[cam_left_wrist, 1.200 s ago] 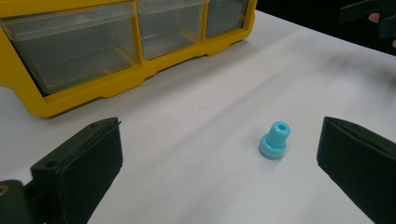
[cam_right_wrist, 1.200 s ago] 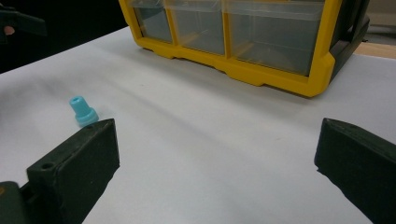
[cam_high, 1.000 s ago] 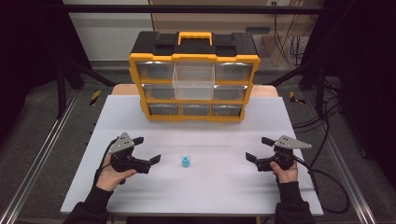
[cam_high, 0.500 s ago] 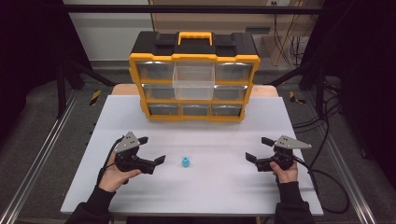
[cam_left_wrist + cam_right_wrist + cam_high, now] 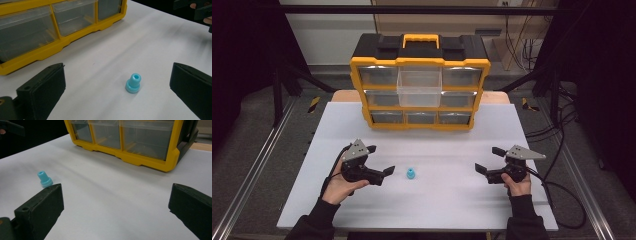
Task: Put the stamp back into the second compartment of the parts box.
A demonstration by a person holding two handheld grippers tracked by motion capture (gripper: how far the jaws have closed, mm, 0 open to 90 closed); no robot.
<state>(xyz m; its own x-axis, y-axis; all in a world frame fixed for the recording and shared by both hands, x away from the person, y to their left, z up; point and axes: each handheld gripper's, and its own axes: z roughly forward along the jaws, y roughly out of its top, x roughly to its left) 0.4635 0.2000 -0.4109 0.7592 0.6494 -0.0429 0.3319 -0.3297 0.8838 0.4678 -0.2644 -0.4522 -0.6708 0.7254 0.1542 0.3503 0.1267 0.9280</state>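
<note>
With its jaws wide apart, the left tongs [image 5: 381, 161] line up on the small blue plug [image 5: 411, 173] standing upright on the white table [image 5: 442, 205], so the next move is probably to advance and clamp its neck, while the right tongs [image 5: 490, 160] wait open, well apart.

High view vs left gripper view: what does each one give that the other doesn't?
High view alone: the whole yellow and black plastic drawer organizer with its clear middle top drawer pulled out, the full white table, and the right gripper open, well off to the side.

Left gripper view alone: the hole in the top of the small light blue plastic stepped cap, which stands upright, apart from both black fingers.

Shared: the cap on the table, the organizer's lower drawers, and the left gripper open, facing the cap.
</note>
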